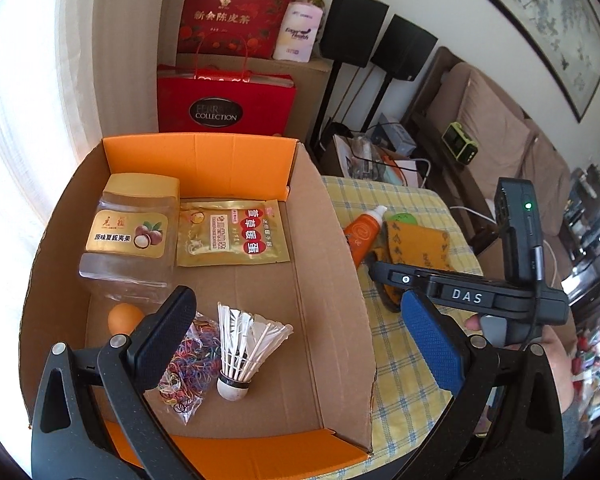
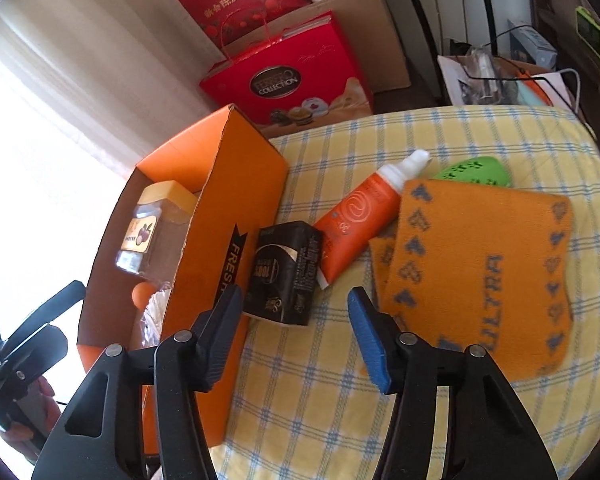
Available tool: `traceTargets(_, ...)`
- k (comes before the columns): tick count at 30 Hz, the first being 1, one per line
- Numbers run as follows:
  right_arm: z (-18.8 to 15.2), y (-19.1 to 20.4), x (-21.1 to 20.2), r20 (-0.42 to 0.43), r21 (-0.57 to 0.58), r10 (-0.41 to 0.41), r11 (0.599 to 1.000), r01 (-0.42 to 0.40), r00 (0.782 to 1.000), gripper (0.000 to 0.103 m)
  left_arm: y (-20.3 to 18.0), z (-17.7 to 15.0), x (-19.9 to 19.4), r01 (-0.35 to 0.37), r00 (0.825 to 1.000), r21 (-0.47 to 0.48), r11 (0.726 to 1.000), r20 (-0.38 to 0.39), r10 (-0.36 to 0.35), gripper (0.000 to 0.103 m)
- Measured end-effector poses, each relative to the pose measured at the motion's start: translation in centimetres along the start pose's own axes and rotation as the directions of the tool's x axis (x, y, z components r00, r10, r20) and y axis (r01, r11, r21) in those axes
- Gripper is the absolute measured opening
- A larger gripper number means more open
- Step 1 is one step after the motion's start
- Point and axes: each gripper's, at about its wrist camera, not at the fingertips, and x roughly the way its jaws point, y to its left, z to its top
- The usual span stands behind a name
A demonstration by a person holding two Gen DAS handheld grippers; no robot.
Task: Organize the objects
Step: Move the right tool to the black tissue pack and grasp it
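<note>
Left gripper (image 1: pixel 296 334) fills the bottom of the left wrist view, jaws spread wide, nothing between the pads; it hangs over the open cardboard box (image 1: pixel 340 264). Box contents, near to far: bag of coloured rubber bands (image 1: pixel 190 364) and shuttlecock (image 1: pixel 242 344) lower centre, touching each other; orange ball (image 1: pixel 125 318) at lower left, partly hidden behind the left finger; clear jar with yellow lid (image 1: pixel 130 236) lying on its side at centre left; gold foil packet (image 1: pixel 230 232) flat just beside the jar.

Right gripper (image 2: pixel 296 322) sits bottom centre of the right wrist view, jaws about half open, nothing clamped, pads touching nothing. Black packet (image 2: pixel 286 274) stands on the checked tablecloth (image 2: pixel 320 400) just above the fingertips, against the box's orange outer wall (image 2: pixel 220 216). Orange tube with white cap (image 2: pixel 360 212) lies diagonally at centre, lower end touching the black packet. Orange patterned cloth (image 2: pixel 480 268) lies at right, overlapping a green item (image 2: pixel 476 172) at upper right; can't tell what that is.

Background, upper left of both views: red gift bags (image 1: pixel 224 100) on the floor by a curtain.
</note>
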Motion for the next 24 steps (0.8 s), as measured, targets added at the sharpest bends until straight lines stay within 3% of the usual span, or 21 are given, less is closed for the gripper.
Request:
traceTargets(15,0.3,-0.4,5.0,-0.067,-0.015,0.013,1.000,-0.014,0.998,0.049,1.2,-0.3,1.5,0.005,1.000,-0.032,0.999,-0.028,-0.006,0.103)
traceTargets(24,0.5,-1.2,5.7,-0.079,0.014,0.096,0.995,-0.095,0.992,0.042,1.4,-0.3,1.9,0.010,0.999,-0.044,0.999,-0.035,-0.011,0.103)
